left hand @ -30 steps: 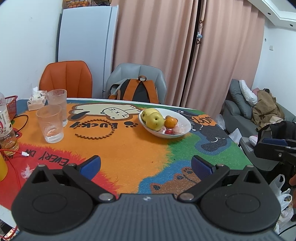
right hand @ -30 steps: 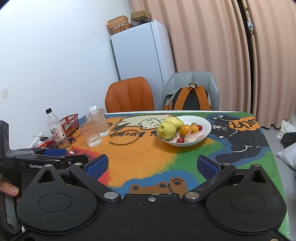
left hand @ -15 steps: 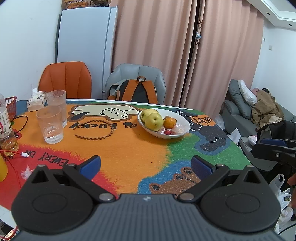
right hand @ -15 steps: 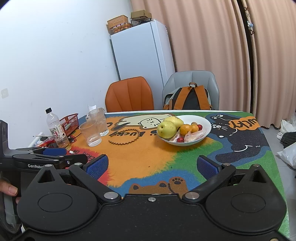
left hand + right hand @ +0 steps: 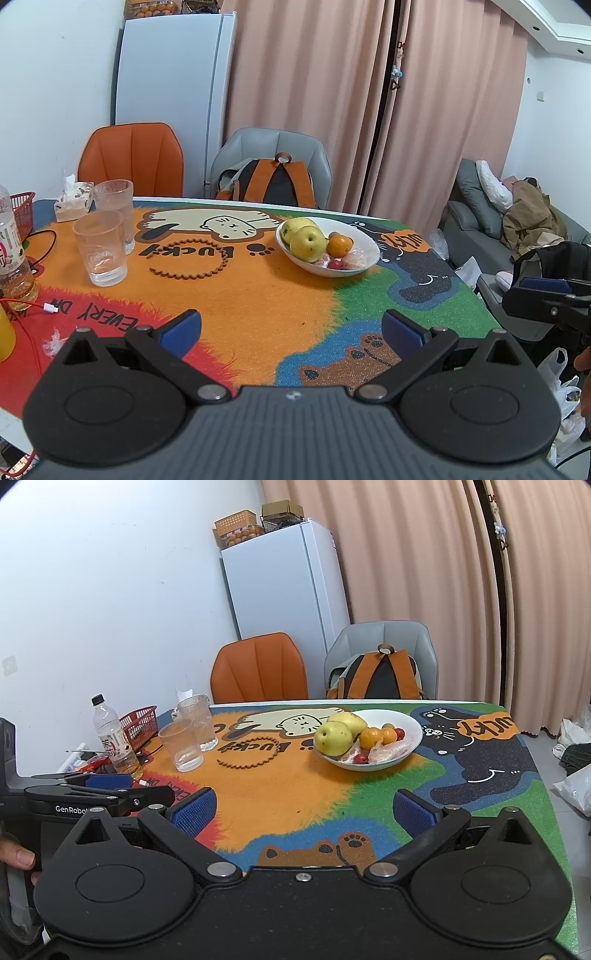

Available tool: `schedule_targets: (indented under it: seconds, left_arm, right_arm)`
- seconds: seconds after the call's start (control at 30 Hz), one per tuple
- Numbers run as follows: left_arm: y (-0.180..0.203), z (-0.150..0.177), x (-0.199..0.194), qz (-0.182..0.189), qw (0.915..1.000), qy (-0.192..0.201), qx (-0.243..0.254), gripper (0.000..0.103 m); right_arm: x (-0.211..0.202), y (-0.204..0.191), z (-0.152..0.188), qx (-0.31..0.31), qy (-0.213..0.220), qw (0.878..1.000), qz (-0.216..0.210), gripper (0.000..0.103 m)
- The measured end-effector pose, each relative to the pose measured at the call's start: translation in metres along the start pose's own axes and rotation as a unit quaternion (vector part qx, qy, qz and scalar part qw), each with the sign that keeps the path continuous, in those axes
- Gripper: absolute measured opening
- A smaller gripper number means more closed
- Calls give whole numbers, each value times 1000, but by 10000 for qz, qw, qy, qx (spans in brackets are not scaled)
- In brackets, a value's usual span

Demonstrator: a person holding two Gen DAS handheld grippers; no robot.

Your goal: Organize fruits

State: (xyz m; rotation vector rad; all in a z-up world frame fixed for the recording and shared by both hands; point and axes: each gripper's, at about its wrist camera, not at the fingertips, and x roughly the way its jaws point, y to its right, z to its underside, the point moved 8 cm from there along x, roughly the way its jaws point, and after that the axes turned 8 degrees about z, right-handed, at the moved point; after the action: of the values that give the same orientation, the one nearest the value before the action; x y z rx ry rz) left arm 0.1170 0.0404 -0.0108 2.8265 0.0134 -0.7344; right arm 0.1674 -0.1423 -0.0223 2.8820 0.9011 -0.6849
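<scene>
Left wrist view: all fruits (image 5: 317,243) are seen piled in the white bowl (image 5: 369,245) mid-bench. Both grippers' fingers (image 5: 183,326) (image 5: 412,808) are held apart, empty, well back. Sorted already or about to be, can't be told.

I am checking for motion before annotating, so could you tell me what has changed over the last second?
Very little. The left hand-held gripper has drifted slightly, so the white bowl sits a touch further left in its view. Nothing was grasped or released. The right hand-held gripper stays put, both stay open and empty, and the fruit stays in the bowl.
</scene>
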Motion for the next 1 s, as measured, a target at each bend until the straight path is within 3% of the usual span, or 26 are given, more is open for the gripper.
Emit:
schedule_targets:
  seconds: [1.0]
  left_arm:
    - [1, 0, 0, -2, 10000, 7, -7, 103]
  right_arm:
    - [0, 1, -1, -36, -21, 10000, 4, 103]
